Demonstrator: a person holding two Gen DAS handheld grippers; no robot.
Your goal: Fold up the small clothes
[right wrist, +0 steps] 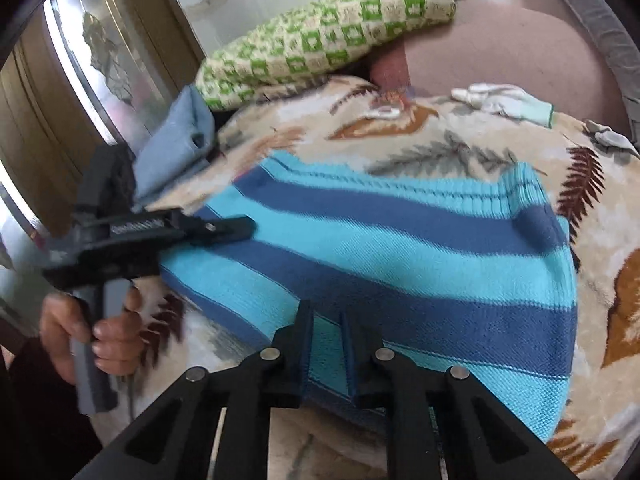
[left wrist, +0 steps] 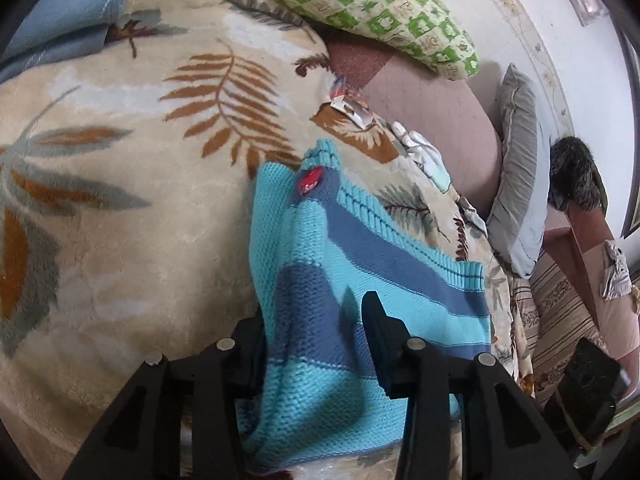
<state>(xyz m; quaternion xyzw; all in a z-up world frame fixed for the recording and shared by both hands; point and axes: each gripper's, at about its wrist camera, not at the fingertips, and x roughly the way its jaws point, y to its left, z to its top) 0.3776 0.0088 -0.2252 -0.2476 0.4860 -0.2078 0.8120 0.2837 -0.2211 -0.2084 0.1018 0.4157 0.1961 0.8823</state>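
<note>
Soft daylight is filling both fisheye views, with dark vignetting curving around every corner. In the right wrist view, glare is blowing out the window (right wrist: 80,56) at upper left, and motion blur is smearing the striped sweater (right wrist: 400,256). The left wrist view is staying sharper at centre, while the tongs (left wrist: 316,320) are casting a faint shadow.

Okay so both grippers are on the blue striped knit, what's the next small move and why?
Probably lift both near corners together and carry them toward the far ribbed hem. The right gripper and left gripper each pinch the near edge of the striped sweater, which lies spread on the leaf-print blanket.
</note>
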